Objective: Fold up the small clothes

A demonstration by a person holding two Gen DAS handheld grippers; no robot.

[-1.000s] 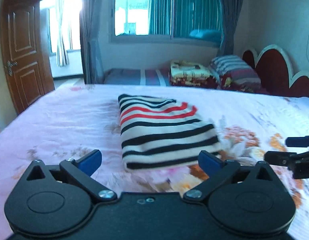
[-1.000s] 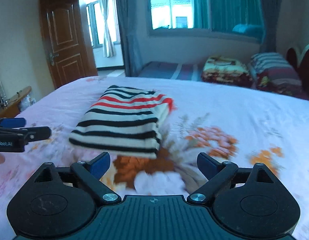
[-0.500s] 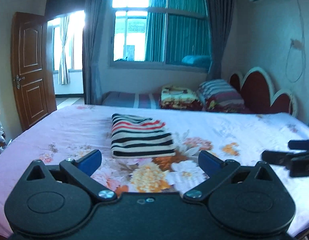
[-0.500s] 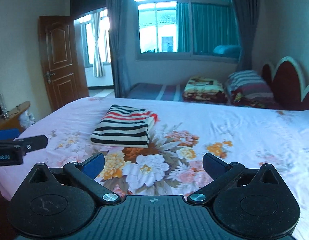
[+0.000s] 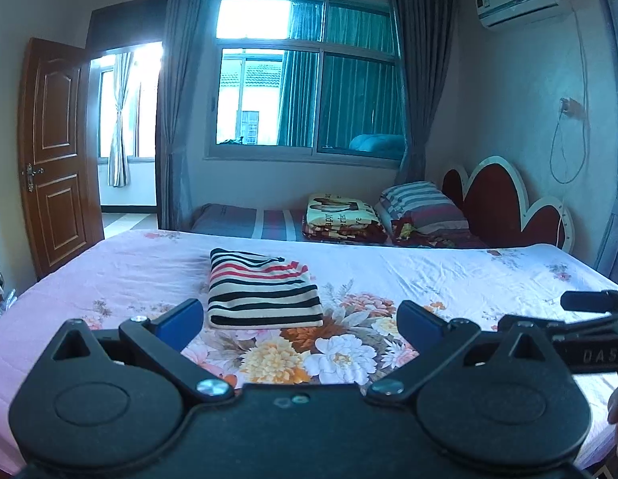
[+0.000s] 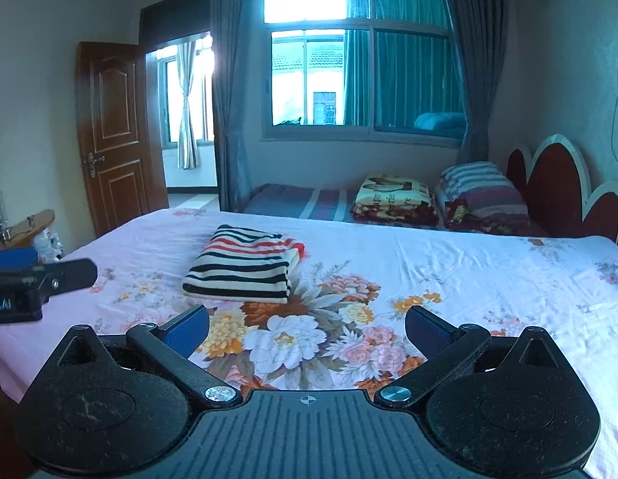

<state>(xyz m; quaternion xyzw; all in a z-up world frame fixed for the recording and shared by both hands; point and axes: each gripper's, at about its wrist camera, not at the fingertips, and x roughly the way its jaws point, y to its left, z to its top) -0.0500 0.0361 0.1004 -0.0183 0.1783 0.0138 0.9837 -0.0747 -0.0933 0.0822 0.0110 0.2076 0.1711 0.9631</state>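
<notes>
The striped shirt lies folded on the bed, ahead of both grippers, long axis running away. Left gripper sits nearer it than the right gripper; both fingers spread wide, empty.

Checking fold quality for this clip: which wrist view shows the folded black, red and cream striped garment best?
The left wrist view: the folded black, red and cream striped garment lies nearly square-on, its stacked front edge and top showing. The right wrist view shows the garment at an angle, left of centre, its right-hand folded side clearer.
</notes>
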